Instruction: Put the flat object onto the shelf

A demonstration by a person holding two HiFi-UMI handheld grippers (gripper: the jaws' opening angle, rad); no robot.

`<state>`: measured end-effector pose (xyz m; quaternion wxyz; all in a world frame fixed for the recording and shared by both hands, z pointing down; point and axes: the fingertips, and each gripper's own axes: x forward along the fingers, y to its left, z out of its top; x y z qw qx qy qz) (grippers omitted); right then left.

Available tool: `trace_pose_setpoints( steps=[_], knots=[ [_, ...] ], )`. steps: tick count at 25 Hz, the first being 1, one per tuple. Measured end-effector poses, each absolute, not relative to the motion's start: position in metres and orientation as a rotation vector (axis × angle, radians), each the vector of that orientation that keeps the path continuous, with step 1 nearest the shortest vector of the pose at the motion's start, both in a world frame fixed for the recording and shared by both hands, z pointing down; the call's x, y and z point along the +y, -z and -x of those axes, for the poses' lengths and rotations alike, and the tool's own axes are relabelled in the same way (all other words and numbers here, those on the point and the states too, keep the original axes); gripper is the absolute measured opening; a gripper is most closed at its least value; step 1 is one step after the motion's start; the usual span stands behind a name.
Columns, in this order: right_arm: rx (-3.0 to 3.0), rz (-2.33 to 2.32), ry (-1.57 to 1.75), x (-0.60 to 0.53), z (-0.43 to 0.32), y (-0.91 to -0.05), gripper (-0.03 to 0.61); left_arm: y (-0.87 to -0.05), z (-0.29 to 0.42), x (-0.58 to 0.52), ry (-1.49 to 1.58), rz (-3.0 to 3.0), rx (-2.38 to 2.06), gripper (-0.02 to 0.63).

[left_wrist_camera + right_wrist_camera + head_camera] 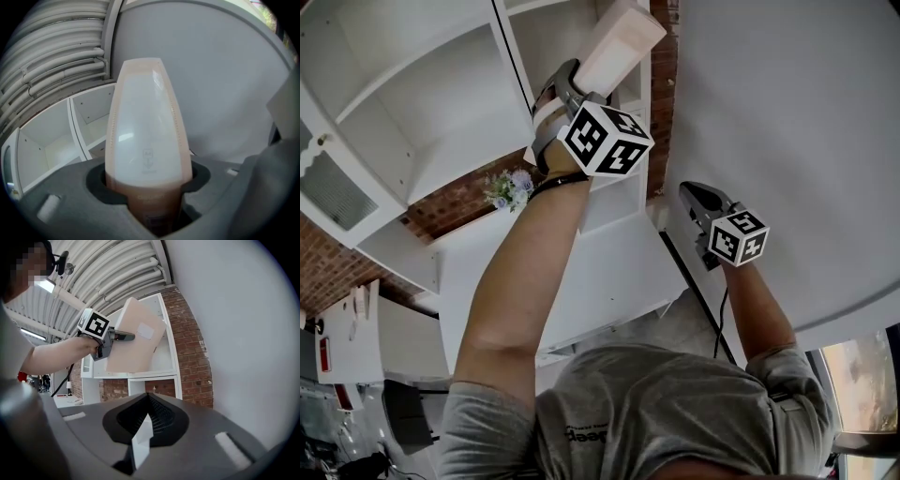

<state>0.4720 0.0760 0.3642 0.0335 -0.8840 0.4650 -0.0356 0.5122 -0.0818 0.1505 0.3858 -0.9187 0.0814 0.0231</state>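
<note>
Box (619, 42), flat and pale pinkish beige, is clamped by its lower edge in the left tool (570, 82), whose two jaws press on its broad faces. In the left gripper view the box (147, 131) stands up out of the left tool (150, 190) and fills the middle of the frame, with a small printed mark low on its pale face. The person's left arm (520, 281) is stretched out and holds the box up in front of the white shelf unit (422, 103), by its upper right compartment. From the right gripper view the box (133, 338) is tilted, one corner pointing up, and the left tool (119, 337) grips it from the side next to its marker cube (96, 325). The box hangs before the open compartments of the shelf unit (166, 366); I cannot tell whether it touches a board. The right tool (698, 194) is held lower and to the right, well apart from the box, against a plain grey wall (787, 112). Its jaws are closed to a point (147, 397) and hold nothing; a small white sliver shows in the dark recess behind them, and I cannot tell what it is. A brick wall (455, 202) shows beside and behind the shelf unit, and a small bunch of flowers (511, 187) sits on a shelf near the left forearm.
</note>
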Motion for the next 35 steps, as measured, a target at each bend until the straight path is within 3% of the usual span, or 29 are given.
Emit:
trace_pose_setpoints(
  steps=[17,35],
  knots=[
    [1.079,2.899,0.053,0.171,-0.502,-0.319,0.009,-0.154,-0.515,-0.081,-0.003,2.304,0.295,0.287],
    [1.075,2.859,0.123,0.156,-0.474,-0.332,0.009,-0.142,-0.505,-0.075,0.053,2.277,0.362,0.291]
  ],
)
